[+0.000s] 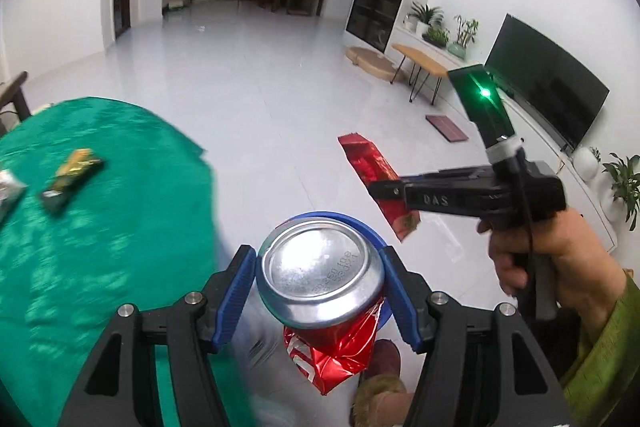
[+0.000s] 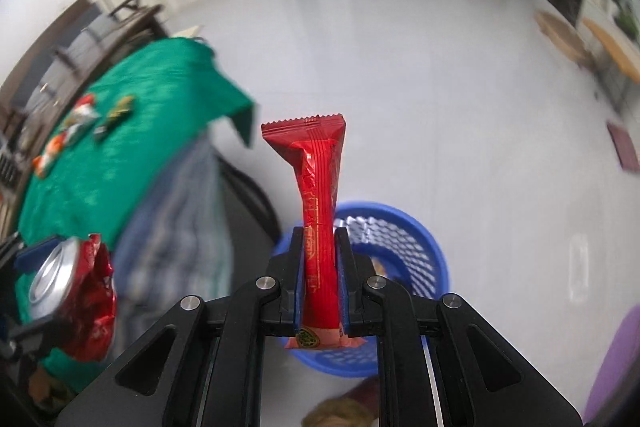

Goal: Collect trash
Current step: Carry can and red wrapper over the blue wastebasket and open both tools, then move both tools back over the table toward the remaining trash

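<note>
My left gripper (image 1: 320,263) is shut on a crushed red soda can (image 1: 324,279), silver end toward the camera, held above the blue mesh basket (image 1: 372,231). The can also shows in the right wrist view (image 2: 72,291) at lower left. My right gripper (image 2: 320,239) is shut on a long red snack wrapper (image 2: 318,195) that stands upright over the blue basket (image 2: 404,239) on the floor. In the left wrist view the right gripper (image 1: 384,187) holds that wrapper (image 1: 372,167) at right.
A table with a green cloth (image 1: 100,207) stands to the left, carrying a green-gold wrapper (image 1: 72,175) and other wrappers (image 2: 76,123). White tiled floor (image 1: 260,87) stretches ahead. A TV (image 1: 548,83), plants and a small wooden table (image 1: 420,61) stand at right.
</note>
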A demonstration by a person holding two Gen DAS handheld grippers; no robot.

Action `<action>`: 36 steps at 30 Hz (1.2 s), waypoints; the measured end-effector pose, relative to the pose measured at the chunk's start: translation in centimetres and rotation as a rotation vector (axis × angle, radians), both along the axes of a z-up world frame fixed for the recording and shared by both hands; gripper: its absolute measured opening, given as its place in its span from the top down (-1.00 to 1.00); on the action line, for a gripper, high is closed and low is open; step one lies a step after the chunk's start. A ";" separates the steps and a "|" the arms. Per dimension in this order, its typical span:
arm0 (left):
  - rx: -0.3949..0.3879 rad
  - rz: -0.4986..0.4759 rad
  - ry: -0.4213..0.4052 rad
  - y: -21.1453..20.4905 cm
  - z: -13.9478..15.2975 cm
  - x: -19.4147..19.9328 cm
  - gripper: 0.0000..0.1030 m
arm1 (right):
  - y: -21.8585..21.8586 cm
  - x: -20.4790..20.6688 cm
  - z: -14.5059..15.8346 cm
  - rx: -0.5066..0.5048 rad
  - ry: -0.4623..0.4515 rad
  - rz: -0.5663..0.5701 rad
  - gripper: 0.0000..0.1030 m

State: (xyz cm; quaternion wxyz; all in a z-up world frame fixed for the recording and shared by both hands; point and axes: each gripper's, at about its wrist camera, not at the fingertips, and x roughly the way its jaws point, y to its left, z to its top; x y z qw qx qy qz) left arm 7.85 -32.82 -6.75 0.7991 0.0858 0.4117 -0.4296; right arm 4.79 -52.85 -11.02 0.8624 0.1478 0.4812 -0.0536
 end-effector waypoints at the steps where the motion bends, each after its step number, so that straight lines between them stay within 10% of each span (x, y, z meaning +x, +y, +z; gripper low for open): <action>1: 0.007 -0.003 0.004 -1.2 -0.7 0.3 -0.25 | -1.0 -0.2 -0.7 0.016 0.011 -0.015 0.75; 11: 0.046 -0.075 0.048 -8.4 -5.7 1.7 -0.25 | -5.8 0.1 -6.0 0.151 0.122 -0.078 0.72; 17: 0.076 -0.042 0.067 -9.5 -7.5 2.6 -0.47 | -7.6 0.2 -6.8 0.216 0.116 -0.137 0.08; 28: -0.019 0.069 0.039 -2.4 -1.4 0.9 -0.47 | -7.3 -1.3 0.1 0.135 -0.089 -0.186 -0.46; 36: -0.076 0.225 -0.041 8.8 3.7 -2.4 -0.57 | 3.0 -1.0 6.3 -0.116 -0.284 -0.058 -0.93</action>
